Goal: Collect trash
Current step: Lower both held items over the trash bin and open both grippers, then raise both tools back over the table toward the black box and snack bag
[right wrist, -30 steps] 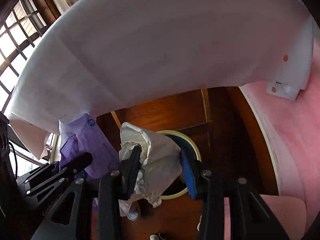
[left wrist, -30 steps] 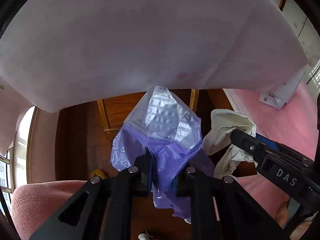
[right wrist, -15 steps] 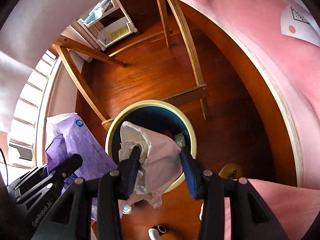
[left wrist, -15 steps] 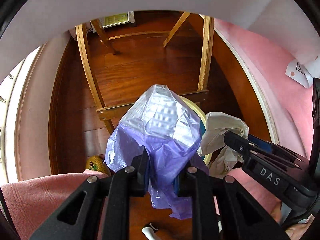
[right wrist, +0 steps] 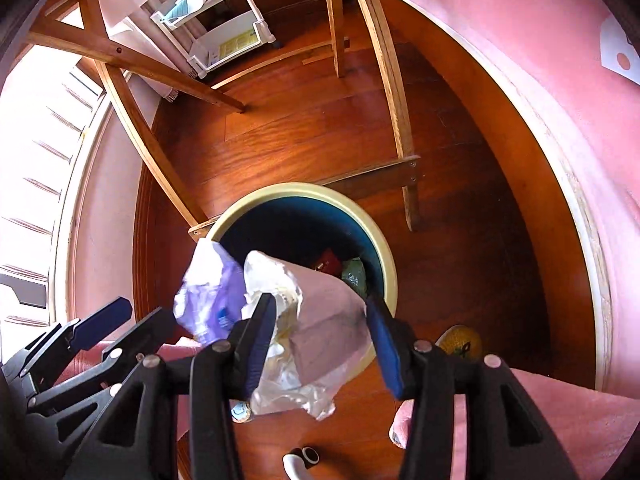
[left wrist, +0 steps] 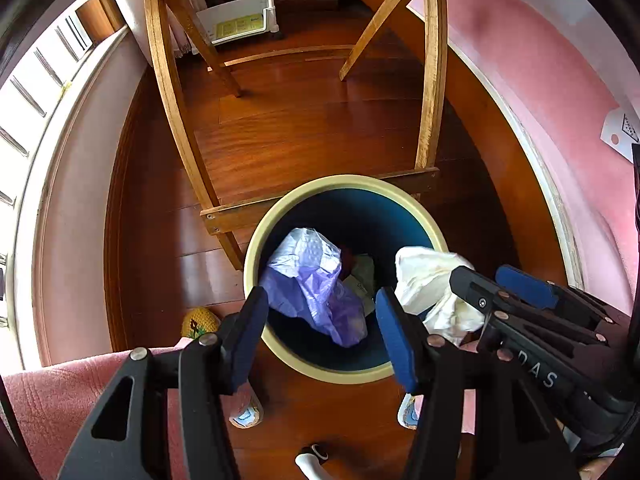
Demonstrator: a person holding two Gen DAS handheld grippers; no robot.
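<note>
A round bin (left wrist: 256, 256) with a cream rim and blue inside stands on the wooden floor below both grippers; it also shows in the right wrist view (right wrist: 386, 264). My left gripper (left wrist: 322, 330) is open above the bin, and a purple plastic bag (left wrist: 316, 284) is loose over the bin's mouth, clear of the pads. The bag also shows in the right wrist view (right wrist: 212, 292). My right gripper (right wrist: 320, 332) holds its jaws wide around a crumpled white paper wrapper (right wrist: 316, 332) over the bin's near rim; the wrapper also shows in the left wrist view (left wrist: 432, 284).
Other trash lies in the bin bottom (right wrist: 340, 268). Wooden table legs and a crossbar (left wrist: 320, 200) stand just behind the bin. A white trolley (left wrist: 236, 12) is further back. A pink wall (left wrist: 560, 100) runs on the right. A yellow knitted item (left wrist: 198, 320) lies on the floor.
Both grippers tipped down from the white tabletop to over the bin. My left gripper opened and let go of the purple bag. My right jaws spread wider around the wrapper.
</note>
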